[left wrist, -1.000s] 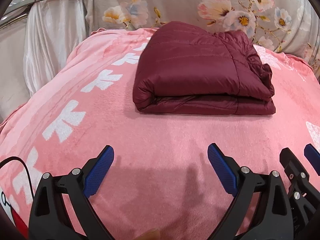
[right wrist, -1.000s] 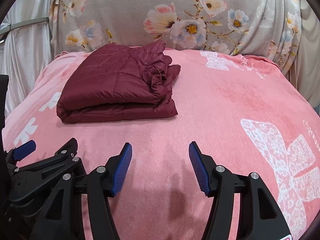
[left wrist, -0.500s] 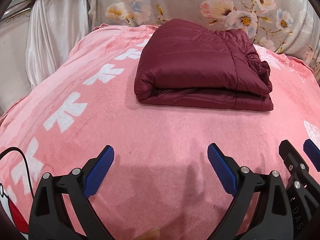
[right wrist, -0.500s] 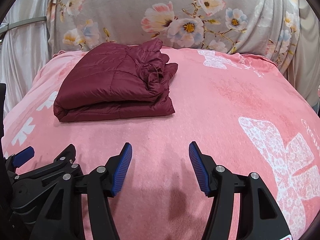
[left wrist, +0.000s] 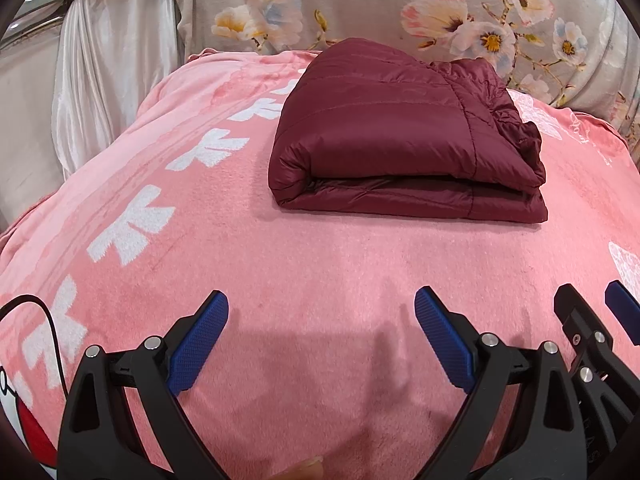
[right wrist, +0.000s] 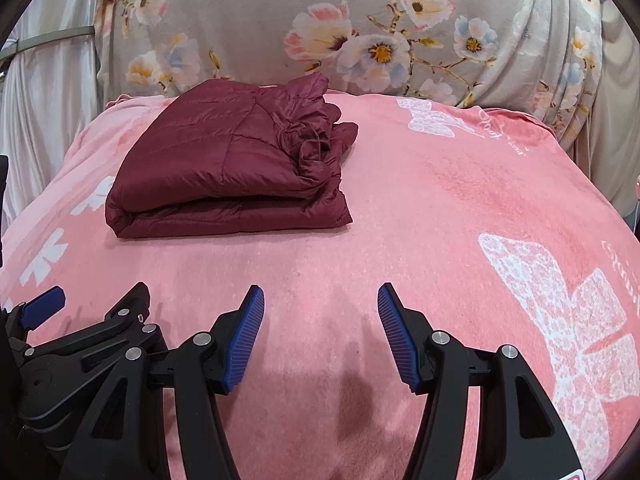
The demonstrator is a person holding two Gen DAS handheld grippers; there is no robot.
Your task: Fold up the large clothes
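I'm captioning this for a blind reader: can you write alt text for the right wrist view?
A folded maroon puffer jacket lies on a pink blanket, well ahead of the open, empty right gripper. A floral grey cushion stands behind.

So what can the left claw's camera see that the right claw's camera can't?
Only the left wrist view shows the black cable and the red and white cartoon patch at the blanket's near corner.

Only the right wrist view shows the big white lacy butterfly print.

Both show the folded maroon jacket lying on the pink blanket, the flowered fabric behind it, and both open claws, the left claw and right claw, holding nothing.
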